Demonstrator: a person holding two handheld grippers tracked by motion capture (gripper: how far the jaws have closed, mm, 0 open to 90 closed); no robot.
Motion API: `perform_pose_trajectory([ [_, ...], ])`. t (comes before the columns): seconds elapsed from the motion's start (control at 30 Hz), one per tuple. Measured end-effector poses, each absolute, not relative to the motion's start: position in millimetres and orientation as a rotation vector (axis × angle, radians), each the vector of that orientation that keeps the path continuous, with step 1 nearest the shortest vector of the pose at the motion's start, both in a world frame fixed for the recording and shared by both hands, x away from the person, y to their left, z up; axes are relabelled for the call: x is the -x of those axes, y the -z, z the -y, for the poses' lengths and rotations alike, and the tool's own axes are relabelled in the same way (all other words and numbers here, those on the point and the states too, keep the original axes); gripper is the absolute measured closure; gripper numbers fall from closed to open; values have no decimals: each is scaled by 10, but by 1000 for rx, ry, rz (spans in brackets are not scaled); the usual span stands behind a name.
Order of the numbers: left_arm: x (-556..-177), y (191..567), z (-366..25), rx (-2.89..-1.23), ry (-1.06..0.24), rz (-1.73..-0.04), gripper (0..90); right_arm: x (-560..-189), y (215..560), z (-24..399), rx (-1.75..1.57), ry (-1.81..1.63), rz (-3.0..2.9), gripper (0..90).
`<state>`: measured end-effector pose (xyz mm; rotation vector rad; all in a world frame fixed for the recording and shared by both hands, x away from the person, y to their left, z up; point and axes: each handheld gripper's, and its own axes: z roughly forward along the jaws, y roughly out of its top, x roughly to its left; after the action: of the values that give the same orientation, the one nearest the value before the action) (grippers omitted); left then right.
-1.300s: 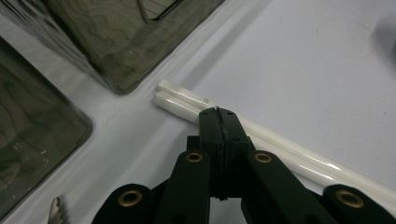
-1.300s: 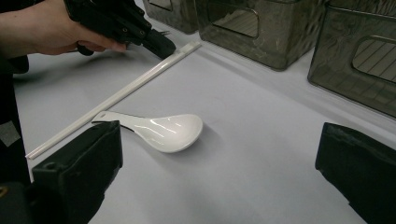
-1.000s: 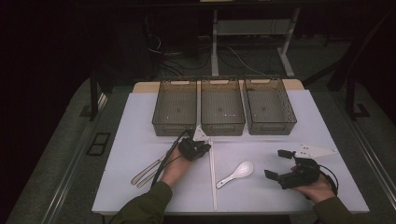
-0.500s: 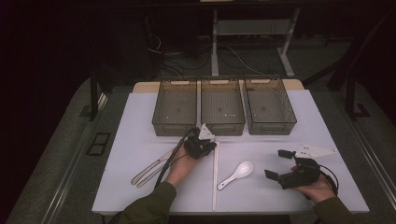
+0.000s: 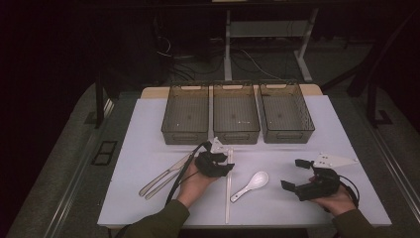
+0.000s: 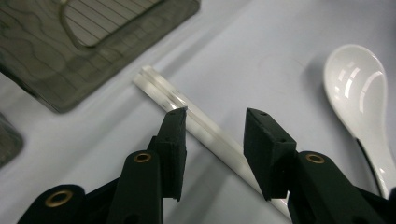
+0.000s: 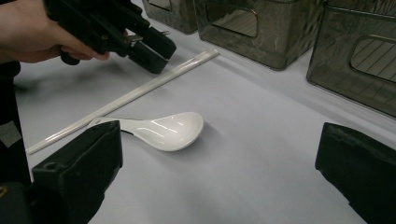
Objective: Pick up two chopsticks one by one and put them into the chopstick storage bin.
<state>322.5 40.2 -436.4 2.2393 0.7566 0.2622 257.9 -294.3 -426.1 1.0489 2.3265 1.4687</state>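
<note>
A pair of white chopsticks [image 5: 228, 198] lies lengthwise on the white table top, with a white ceramic spoon [image 5: 255, 182] just to its right. My left gripper [image 5: 225, 166] hovers over the far end of the chopsticks [image 6: 159, 86]. Its jaws have just been opening and now stand partly apart [image 6: 215, 114], astride the sticks without pressing on them. The spoon [image 6: 357, 84] lies off to that gripper's right. My right gripper [image 5: 292, 173] rests at the right of the table, wide open [image 7: 219, 154] and empty, facing the spoon [image 7: 173, 128] and the chopsticks [image 7: 140, 93].
Three smoky grey plastic bins stand side by side at the back: left [image 5: 185, 135], middle [image 5: 236, 134] and right [image 5: 287, 134]. Long metal utensils [image 5: 166, 176] lie left of my left hand. The table top [image 5: 143, 134] ends close to the person's side.
My left gripper has shifted a little to the right, onto the chopsticks, and its jaws have gone from shut to partly open. The right gripper has stayed put.
</note>
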Motion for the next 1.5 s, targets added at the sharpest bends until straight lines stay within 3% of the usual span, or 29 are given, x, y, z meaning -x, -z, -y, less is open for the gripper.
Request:
perform_pose_trajectory([
  [0.33,-3002,4387,-453,-2249,-206,-780,610,-2577,4260,2944,-1049,-1466,-2325,7],
  [0.87,-2971,4422,-459,-2303,-243,-773,687,-2576,4259,2951,-1047,-1468,-2325,7],
  [1.2,-3009,4422,-510,-2301,-237,-782,665,-2576,4258,2952,-1046,-1468,-2324,7],
  [1.5,-2782,4330,-592,-2263,-182,-772,620,-2575,4260,2954,-1050,-1467,-2324,7],
])
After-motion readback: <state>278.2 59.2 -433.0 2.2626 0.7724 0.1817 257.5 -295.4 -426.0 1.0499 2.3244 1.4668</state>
